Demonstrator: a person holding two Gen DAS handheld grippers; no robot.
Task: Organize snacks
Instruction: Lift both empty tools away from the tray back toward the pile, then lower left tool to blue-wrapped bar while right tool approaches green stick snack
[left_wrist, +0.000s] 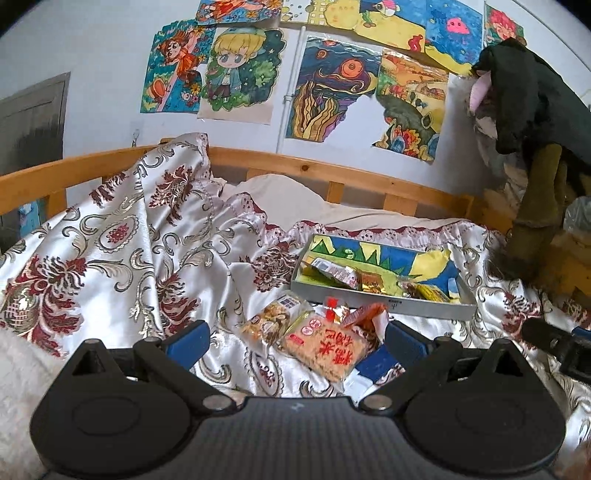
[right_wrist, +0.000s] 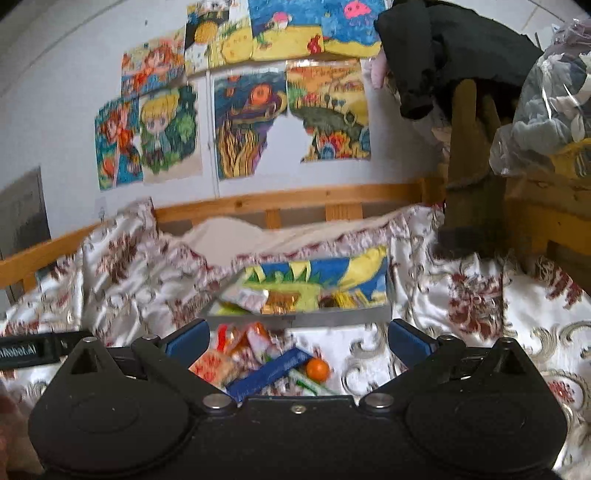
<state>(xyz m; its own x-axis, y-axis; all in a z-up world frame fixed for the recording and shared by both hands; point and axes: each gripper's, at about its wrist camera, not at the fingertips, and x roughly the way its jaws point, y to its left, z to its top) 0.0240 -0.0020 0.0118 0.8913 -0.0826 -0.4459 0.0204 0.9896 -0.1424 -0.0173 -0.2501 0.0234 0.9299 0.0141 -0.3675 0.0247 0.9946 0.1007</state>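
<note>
A shallow grey tray (left_wrist: 424, 304) with a painted blue-and-yellow floor lies on the bedspread and holds several wrapped snacks (left_wrist: 338, 274). In front of it lies a loose pile: a rice-cracker pack with red characters (left_wrist: 325, 349), a clear nut bag (left_wrist: 271, 321), an orange wrapper (left_wrist: 364, 314). My left gripper (left_wrist: 295, 341) is open just above this pile. My right gripper (right_wrist: 297, 343) is open over the same pile, where a blue bar (right_wrist: 269, 373) and a small orange ball (right_wrist: 317, 369) show. The tray also shows in the right wrist view (right_wrist: 332, 317).
A floral satin bedspread (left_wrist: 110, 258) covers the bed, bunched high at the left. A wooden rail (left_wrist: 332, 173) runs behind. Drawings hang on the wall (left_wrist: 240, 74). Dark clothes (left_wrist: 532, 92) hang over a post at the right. The right gripper's body shows at the left view's edge (left_wrist: 554, 343).
</note>
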